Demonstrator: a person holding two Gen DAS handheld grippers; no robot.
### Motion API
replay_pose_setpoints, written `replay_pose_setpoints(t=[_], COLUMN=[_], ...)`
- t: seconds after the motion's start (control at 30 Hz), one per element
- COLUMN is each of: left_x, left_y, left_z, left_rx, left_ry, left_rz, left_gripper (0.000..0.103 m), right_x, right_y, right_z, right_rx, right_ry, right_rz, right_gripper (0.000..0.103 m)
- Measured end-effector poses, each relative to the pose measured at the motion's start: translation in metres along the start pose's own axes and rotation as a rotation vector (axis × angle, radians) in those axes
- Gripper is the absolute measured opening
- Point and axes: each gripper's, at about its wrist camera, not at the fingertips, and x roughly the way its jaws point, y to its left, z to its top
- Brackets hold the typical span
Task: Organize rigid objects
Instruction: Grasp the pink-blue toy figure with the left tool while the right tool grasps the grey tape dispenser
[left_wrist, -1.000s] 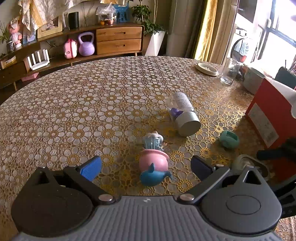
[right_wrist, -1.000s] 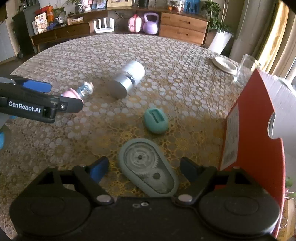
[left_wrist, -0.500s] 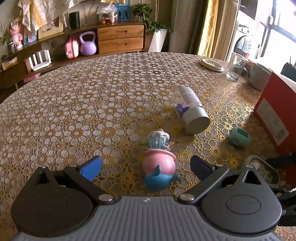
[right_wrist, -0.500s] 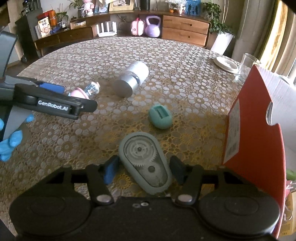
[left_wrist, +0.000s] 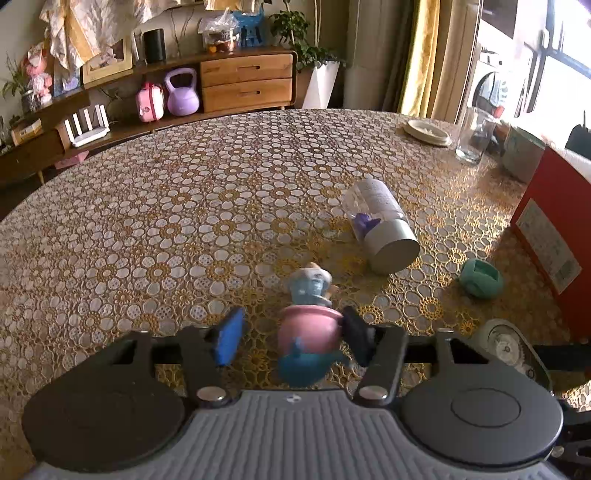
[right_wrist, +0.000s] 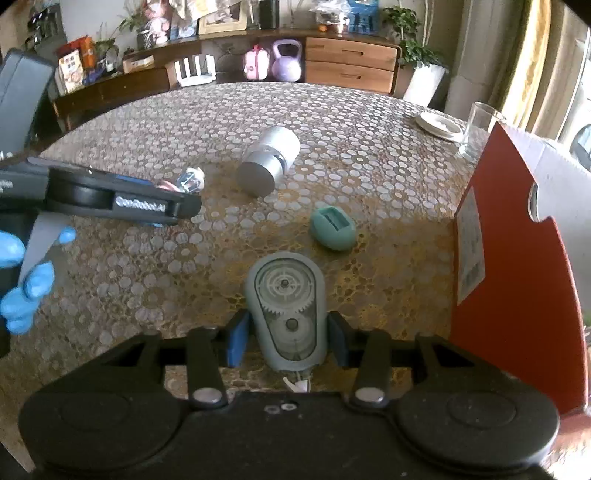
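Both hand-held grippers are closing since the earlier frames: left hand-held gripper (left_wrist: 291, 334) not yet pinching one pink figurine (left_wrist: 308, 325), lower centre; right hand-held gripper (right_wrist: 286, 338) meeting one tape dispenser (right_wrist: 286, 310), whose tip is being hidden.

On the tabletop (left_wrist: 147, 206), the figurine (left_wrist: 308, 325) lies nearest the near edge; the cylindrical container (left_wrist: 384, 229) is placed behind it to the right. The tape dispenser (right_wrist: 286, 314) and small cap (right_wrist: 332, 229) lie beside the box (right_wrist: 517, 258) at the right edge.
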Motion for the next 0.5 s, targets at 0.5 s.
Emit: replay_pose_setpoints(t=[0.5], left_x=[-0.03], left_y=[-0.013], left_z=[-0.007], left_rx=[0.01], left_ry=[0.028], left_rz=[0.021], left_gripper=[0.036], right_x=[-0.042], right_y=[-0.003], right_z=[-0.006], right_rx=[0.109], right_ry=[-0.064], right_rz=[-0.009], right_gripper=[0.044])
